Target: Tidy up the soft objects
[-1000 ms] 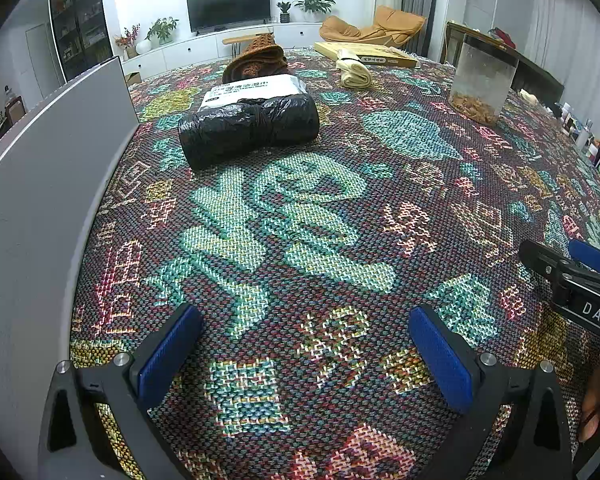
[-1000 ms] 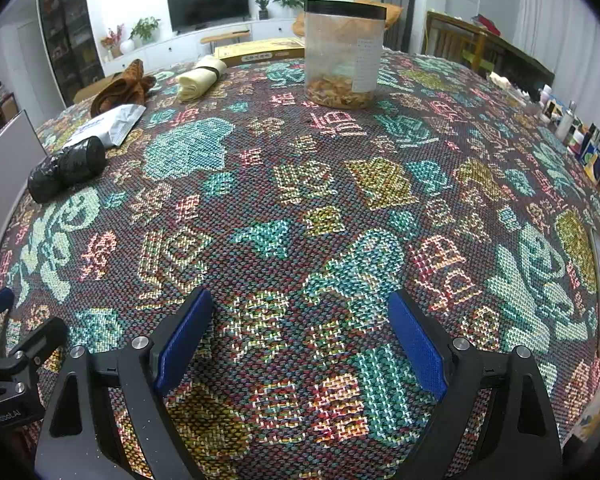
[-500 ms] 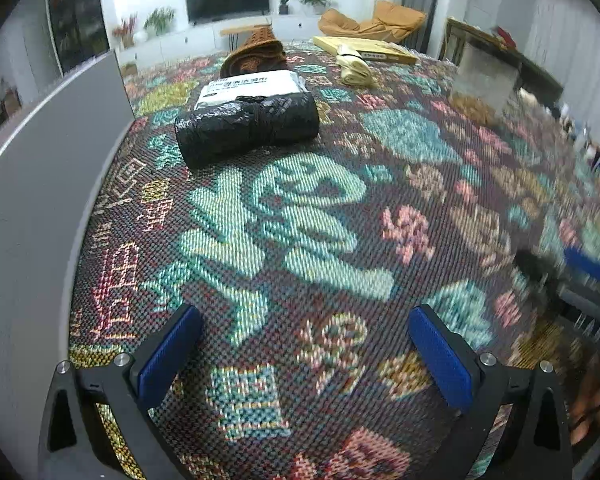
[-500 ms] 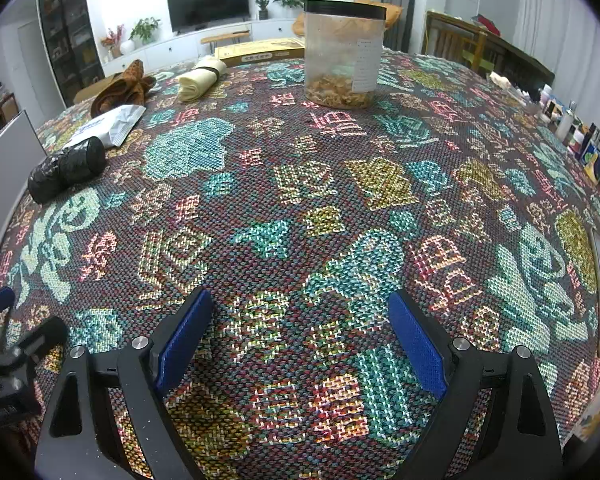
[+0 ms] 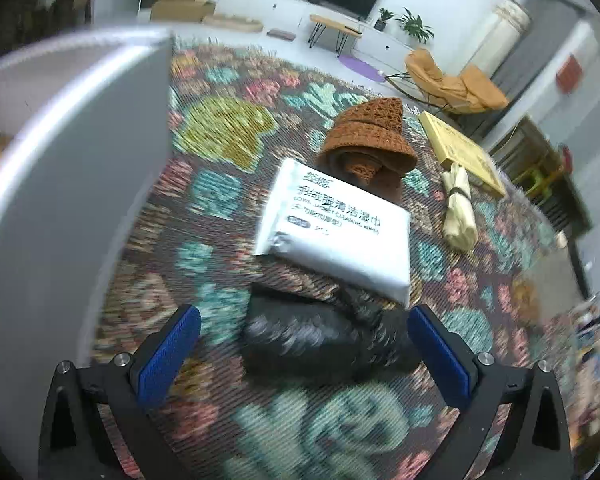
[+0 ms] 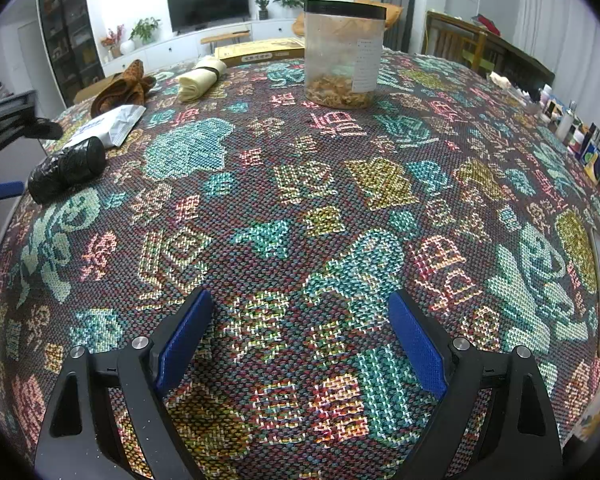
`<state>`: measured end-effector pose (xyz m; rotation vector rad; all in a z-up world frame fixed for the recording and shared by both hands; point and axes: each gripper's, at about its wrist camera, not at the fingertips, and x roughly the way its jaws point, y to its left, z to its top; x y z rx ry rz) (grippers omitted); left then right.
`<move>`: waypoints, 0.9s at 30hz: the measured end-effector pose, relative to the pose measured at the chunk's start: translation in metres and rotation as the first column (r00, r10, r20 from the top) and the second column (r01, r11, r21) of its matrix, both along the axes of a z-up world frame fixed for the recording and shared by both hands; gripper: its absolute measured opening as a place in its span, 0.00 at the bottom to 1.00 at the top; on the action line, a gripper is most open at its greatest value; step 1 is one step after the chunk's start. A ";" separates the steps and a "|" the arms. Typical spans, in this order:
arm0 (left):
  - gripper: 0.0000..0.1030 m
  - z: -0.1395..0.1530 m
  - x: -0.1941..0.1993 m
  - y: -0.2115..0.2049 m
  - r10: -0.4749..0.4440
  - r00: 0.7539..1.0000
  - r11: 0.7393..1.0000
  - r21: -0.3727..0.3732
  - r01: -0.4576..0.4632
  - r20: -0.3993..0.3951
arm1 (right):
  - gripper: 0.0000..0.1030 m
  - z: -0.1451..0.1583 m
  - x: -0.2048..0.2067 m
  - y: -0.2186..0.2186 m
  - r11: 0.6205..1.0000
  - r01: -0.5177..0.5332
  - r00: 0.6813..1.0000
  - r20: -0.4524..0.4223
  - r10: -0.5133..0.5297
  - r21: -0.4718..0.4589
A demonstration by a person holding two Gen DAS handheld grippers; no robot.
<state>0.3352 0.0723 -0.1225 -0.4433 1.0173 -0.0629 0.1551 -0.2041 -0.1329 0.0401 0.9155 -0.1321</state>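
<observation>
The left tongs (image 5: 304,356) were released, jaws spread wide, with one black plastic roll (image 5: 320,340) lying between the two blue pads (image 5: 168,356) but not gripped; whether a pad touched it cannot be told because of blur. At 12 o'clock from the roll, one white wet-wipe pack (image 5: 336,232) lay flat with its near edge resting on the roll. At 12 o'clock beyond the pack sat one folded brown knitted cloth (image 5: 368,140). At 2 o'clock lay one cream cloth roll (image 5: 460,212) bound by a dark band, with one yellow flat box (image 5: 460,152) beside it. One grey panel (image 5: 60,184) stood at 9 o'clock along the edge of the counter (image 5: 220,128).

The right tongs (image 6: 300,344) were released and held nothing, hovering over bare patterned counter cloth. In the right wrist view, one clear canister (image 6: 344,52) with a black lid stood at 12 o'clock, partly filled with tan pieces. The four soft items were grouped at 10 o'clock, well apart from the right tongs.
</observation>
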 end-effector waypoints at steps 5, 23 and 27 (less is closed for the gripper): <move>0.98 0.016 -0.009 -0.079 -0.389 0.917 0.883 -0.247 0.399 0.090 | 0.89 0.000 0.000 0.000 1.000 0.000 1.000 0.000 0.000 0.000; 0.98 0.053 0.058 -0.063 -0.407 0.914 0.852 0.365 0.376 0.008 | 0.89 0.000 0.000 0.000 1.000 0.000 1.000 0.000 0.000 0.000; 0.98 0.034 0.094 -0.074 -0.454 0.890 0.804 0.412 0.429 -0.041 | 0.89 0.000 0.000 0.000 1.000 0.000 1.000 0.000 0.000 0.000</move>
